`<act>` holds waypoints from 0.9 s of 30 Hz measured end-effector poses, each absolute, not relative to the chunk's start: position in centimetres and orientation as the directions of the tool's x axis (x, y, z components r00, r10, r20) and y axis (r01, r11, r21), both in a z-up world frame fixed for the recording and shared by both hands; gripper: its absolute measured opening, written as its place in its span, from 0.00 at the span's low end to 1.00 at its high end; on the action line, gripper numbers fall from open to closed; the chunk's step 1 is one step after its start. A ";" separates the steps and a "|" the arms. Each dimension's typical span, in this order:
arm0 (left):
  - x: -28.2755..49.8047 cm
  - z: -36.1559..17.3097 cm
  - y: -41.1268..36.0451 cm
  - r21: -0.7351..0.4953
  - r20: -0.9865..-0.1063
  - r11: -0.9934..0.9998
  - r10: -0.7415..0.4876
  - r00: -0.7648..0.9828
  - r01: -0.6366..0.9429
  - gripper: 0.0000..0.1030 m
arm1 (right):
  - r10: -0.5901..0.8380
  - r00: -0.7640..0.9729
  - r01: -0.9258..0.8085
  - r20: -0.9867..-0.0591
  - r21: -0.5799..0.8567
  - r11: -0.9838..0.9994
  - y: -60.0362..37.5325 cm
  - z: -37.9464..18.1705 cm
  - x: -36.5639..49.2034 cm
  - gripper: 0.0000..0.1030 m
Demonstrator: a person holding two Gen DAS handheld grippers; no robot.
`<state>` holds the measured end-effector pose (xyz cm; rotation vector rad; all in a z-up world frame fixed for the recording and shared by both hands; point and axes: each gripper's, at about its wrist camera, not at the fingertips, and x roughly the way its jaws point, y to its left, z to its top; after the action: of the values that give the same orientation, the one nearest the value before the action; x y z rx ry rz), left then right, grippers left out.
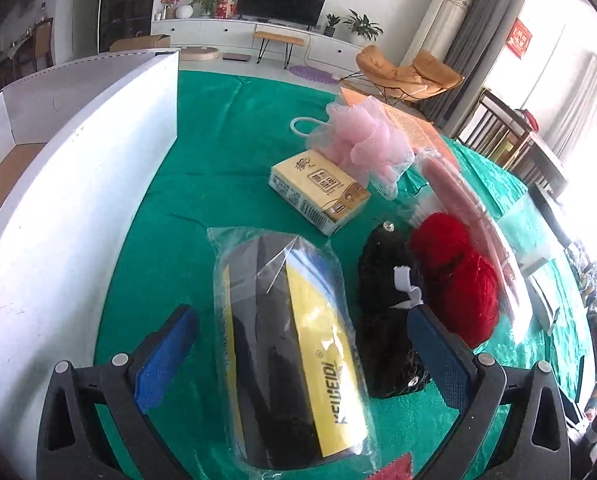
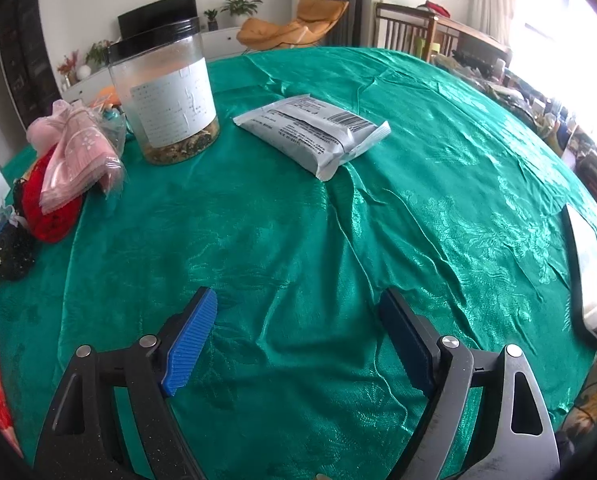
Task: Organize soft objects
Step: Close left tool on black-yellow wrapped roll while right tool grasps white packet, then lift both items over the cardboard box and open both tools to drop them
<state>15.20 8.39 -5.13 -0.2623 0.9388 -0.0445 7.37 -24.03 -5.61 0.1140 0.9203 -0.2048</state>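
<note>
Sock pack between spread left claw | right claw spread over bare cloth

On the table, a box stood along the left edge. A wrapped pack lay nearest, with a sequinned pouch just right of it and a yarn ball beyond that. Behind them lay a tissue packet, then a mesh sponge. Further right stood a jar, a flat sachet beside it.
</note>
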 end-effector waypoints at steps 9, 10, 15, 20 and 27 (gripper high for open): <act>13.7 -7.1 9.0 -0.218 -0.868 0.965 -0.124 0.481 -0.144 0.92 | -0.018 0.656 0.042 -0.755 0.014 0.999 -28.8 1.2 13.0 0.83; 13.9 -7.2 8.7 -0.228 -0.872 0.965 -0.143 0.468 -0.130 0.83 | -0.010 0.593 -0.001 -0.805 -0.013 1.000 -29.4 1.1 15.3 0.83; 14.8 -6.8 7.1 -0.201 -0.885 0.979 -0.170 0.434 -0.028 0.62 | 0.038 0.429 -0.155 -0.902 -0.032 0.987 -30.1 -1.8 22.5 0.83; 15.1 -6.0 8.5 -0.263 -0.871 0.962 -0.202 0.448 -0.077 0.55 | 0.058 0.345 -0.110 -0.937 0.022 0.994 -30.5 -5.1 25.8 0.80; 14.6 -1.3 10.0 -0.319 -0.797 0.943 -0.211 0.567 -0.098 0.55 | 0.101 0.485 0.101 -0.869 0.170 0.980 -33.8 1.2 27.3 0.65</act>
<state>14.59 10.03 -1.25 -0.3477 0.9716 -0.0677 27.29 -33.82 1.23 0.2089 1.0671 0.0004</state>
